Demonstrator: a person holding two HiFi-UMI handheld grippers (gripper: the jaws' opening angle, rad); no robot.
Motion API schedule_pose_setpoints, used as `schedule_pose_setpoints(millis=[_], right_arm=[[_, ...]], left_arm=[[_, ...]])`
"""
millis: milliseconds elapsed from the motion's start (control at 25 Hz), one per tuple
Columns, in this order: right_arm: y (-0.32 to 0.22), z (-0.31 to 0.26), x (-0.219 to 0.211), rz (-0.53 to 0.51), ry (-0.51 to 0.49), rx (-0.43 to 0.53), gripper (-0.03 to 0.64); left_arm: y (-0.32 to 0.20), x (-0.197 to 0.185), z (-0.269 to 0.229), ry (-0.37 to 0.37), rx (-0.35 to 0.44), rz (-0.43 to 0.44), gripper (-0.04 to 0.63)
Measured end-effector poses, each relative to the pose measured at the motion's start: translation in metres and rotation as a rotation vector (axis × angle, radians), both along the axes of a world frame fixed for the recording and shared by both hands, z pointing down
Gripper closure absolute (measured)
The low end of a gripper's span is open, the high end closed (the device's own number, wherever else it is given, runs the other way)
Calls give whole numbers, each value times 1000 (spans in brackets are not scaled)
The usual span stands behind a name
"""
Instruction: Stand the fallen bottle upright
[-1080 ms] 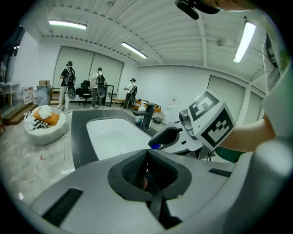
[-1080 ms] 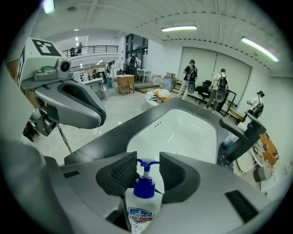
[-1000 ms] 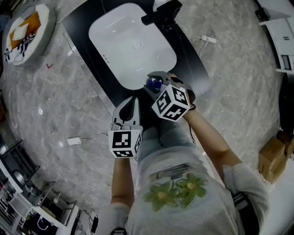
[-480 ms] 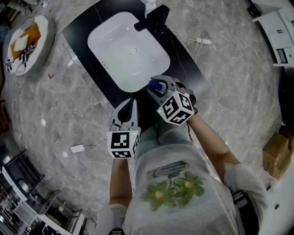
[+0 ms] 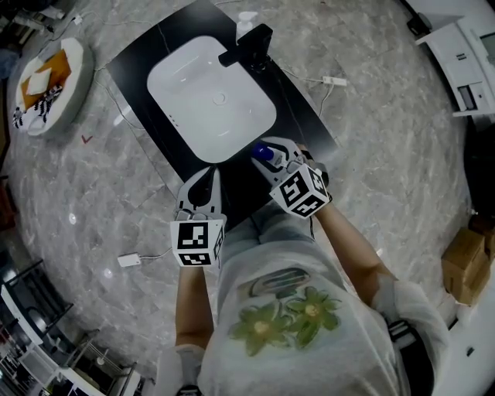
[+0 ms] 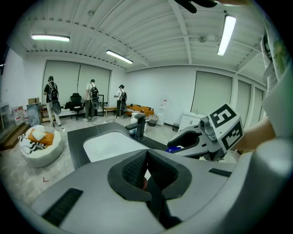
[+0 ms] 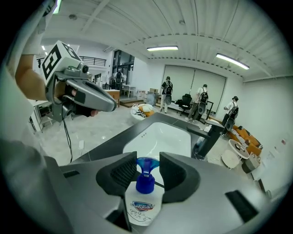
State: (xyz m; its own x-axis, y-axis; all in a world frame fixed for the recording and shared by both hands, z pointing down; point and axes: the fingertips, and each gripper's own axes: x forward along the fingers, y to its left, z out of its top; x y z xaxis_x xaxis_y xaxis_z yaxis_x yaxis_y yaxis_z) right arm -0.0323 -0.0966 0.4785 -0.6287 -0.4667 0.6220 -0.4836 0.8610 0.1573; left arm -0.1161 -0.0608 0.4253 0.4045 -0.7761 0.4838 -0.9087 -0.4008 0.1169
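A white bottle [image 7: 143, 206] with a blue pump cap [image 7: 145, 177] sits between the pads of my right gripper [image 7: 145, 165], which is shut on its body, cap pointing away from me. In the head view the right gripper [image 5: 274, 151] holds the bottle [image 5: 264, 153] above the black counter [image 5: 309, 116], just right of the white sink [image 5: 189, 116]. My left gripper [image 5: 201, 179] hangs over the counter's near edge, shut with nothing in it; in its own view the left gripper [image 6: 146, 168] has its pads meeting.
A black faucet [image 5: 246, 46] stands at the sink's far end with a white pump bottle [image 5: 245, 18] behind it. A round cushion [image 5: 45, 81], a white adapter with cable [image 5: 129, 260] and a cardboard box [image 5: 464, 267] lie on the marble floor. People stand far off.
Both grippers have risen away from the counter, the right one carrying the bottle up with it. The jaws have kept their state.
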Motion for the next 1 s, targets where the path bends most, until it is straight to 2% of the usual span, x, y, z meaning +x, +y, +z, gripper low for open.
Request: schedule_pose_setpoints(millis=[480, 1000], right_arm=[[16, -16, 27, 59, -34, 24, 445], [30, -20, 57, 123, -49, 37, 445]], left_arm=[[15, 18, -16, -51, 29, 70, 578], [28, 42, -13, -46, 36, 113, 578]])
